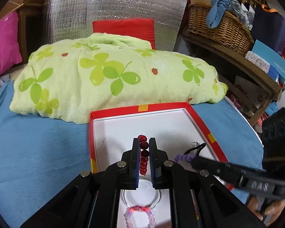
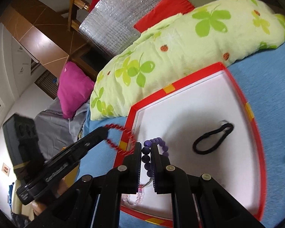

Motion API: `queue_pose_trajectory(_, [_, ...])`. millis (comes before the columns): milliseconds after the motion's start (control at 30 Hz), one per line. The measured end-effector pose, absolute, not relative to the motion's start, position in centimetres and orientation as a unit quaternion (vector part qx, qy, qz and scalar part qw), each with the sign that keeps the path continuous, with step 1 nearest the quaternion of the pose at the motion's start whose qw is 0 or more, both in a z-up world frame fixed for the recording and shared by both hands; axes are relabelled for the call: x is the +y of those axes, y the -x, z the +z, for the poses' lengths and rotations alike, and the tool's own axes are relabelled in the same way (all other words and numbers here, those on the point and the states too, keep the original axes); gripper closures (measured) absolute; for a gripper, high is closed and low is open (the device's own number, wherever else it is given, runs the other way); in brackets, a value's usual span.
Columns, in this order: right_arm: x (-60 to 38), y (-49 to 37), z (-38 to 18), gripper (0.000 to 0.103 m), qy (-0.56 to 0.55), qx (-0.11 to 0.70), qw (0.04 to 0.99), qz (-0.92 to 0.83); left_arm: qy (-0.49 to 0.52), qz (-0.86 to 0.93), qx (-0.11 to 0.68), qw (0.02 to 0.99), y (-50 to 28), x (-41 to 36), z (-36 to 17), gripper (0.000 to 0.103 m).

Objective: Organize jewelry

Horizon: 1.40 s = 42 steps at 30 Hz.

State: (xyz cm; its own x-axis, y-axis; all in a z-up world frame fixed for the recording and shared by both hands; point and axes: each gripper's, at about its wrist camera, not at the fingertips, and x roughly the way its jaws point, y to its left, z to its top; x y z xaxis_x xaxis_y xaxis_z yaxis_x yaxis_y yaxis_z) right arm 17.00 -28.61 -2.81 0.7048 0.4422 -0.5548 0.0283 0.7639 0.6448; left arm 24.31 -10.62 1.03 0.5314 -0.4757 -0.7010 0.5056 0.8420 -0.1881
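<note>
**Two bead bracelets held over the red box**

The left gripper [image 1: 144, 142] is clenched on a red bead bracelet [image 1: 143, 156], the beads stacked in a line between its pads above the near left part of a red-walled box [image 1: 163, 107] with a white floor. The right gripper [image 2: 146, 148] is clenched on a purple bead bracelet [image 2: 146, 158], held over the box's near left corner; part of that strand curls out to the right of the fingers. In the right wrist view the red strand hangs as a blurred loop [image 2: 115, 134] from the left gripper's tip, over the box's left wall.

Inside the box lie a black hair tie [image 2: 212, 138] towards the right side, a clear bangle [image 1: 141, 195] and a pink bead bracelet [image 1: 139, 215] at the near end, both partly hidden by the gripper bodies.

The box sits on a blue blanket [image 1: 38, 152], just in front of a green clover-print pillow [image 1: 104, 76] (with small ladybirds on it). Raised letters reading "DAS" show on the right gripper's body [image 1: 259, 186]. A blue box on the shelf to the right [image 1: 275, 64] carries the word "FASHION". A wicker basket [image 1: 218, 28] stands above it.
</note>
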Motion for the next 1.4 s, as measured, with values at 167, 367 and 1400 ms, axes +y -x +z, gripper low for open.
queue_pose_trajectory(167, [-28.0, -17.5, -3.4, 0.093, -0.324, 0.374, 0.86, 0.123, -0.016, -0.278, 0.405, 0.871, -25.2, -11.3, -0.1, 0.093])
queue_pose_trajectory(367, [-28.0, -17.8, -3.8, 0.092, -0.328, 0.377, 0.858, 0.121, -0.024, -0.281, 0.407, 0.869, -25.4, -12.2, -0.6, 0.093])
queue_pose_trajectory(1400, [-32.3, -15.6, -2.5, 0.051, -0.316, 0.356, 0.879, 0.034, -0.075, -0.173, 0.401, 0.896, -22.9, -9.6, 0.3, 0.045])
